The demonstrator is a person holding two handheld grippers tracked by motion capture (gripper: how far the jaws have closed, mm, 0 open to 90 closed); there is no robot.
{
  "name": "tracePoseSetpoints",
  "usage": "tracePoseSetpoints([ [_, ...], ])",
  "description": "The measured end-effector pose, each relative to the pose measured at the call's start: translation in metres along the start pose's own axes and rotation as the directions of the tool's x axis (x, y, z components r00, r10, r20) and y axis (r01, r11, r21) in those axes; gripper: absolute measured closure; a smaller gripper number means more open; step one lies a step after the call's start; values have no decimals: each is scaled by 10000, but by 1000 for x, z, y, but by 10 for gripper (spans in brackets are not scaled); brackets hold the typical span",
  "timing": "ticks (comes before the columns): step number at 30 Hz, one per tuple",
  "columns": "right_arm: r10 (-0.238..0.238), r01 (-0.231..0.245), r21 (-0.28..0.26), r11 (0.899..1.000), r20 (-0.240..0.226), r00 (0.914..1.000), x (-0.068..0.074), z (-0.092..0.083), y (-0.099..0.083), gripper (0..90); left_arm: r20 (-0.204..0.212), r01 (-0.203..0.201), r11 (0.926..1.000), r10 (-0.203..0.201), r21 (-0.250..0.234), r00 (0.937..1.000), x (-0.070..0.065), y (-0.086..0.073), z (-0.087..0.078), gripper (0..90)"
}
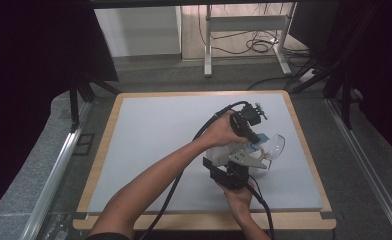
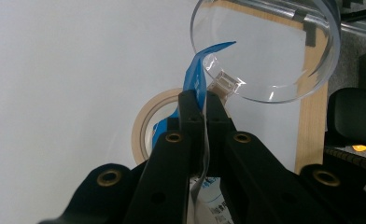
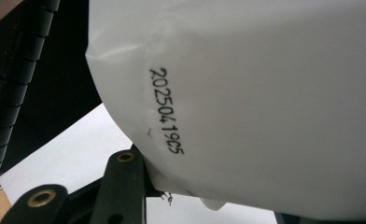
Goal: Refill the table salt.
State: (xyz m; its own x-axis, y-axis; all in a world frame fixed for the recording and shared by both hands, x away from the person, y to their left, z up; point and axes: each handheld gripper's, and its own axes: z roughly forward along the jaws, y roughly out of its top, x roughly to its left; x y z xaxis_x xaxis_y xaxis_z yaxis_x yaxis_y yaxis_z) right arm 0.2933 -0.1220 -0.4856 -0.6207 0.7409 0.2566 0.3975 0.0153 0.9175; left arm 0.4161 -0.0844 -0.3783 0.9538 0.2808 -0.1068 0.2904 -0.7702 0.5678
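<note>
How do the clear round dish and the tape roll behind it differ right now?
The clear round dish is see-through plastic; the tape roll is an opaque beige ring. In the left gripper view the dish stands raised near the tip of the blue strip that the left gripper pinches, while the roll lies flat on the white mat. The dish shows whole; the fingers partly hide the roll. Both are round.

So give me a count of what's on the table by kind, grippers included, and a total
Grippers: 2, the left gripper shut on a blue-and-white packet, the right gripper around a white pouch
Packets or pouches: 1 or 2, cannot tell whether they are the same item
Clear round dish: 1
Tape roll: 1
Total: 5 or 6
</note>
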Motion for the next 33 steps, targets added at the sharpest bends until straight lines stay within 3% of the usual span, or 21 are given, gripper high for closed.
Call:
tracePoseSetpoints([
  [33,359,-364,-167,9992,-284,9990,2,-5,5,596,19,-3,10000,3,-55,10000,0,0,-3,899],
])
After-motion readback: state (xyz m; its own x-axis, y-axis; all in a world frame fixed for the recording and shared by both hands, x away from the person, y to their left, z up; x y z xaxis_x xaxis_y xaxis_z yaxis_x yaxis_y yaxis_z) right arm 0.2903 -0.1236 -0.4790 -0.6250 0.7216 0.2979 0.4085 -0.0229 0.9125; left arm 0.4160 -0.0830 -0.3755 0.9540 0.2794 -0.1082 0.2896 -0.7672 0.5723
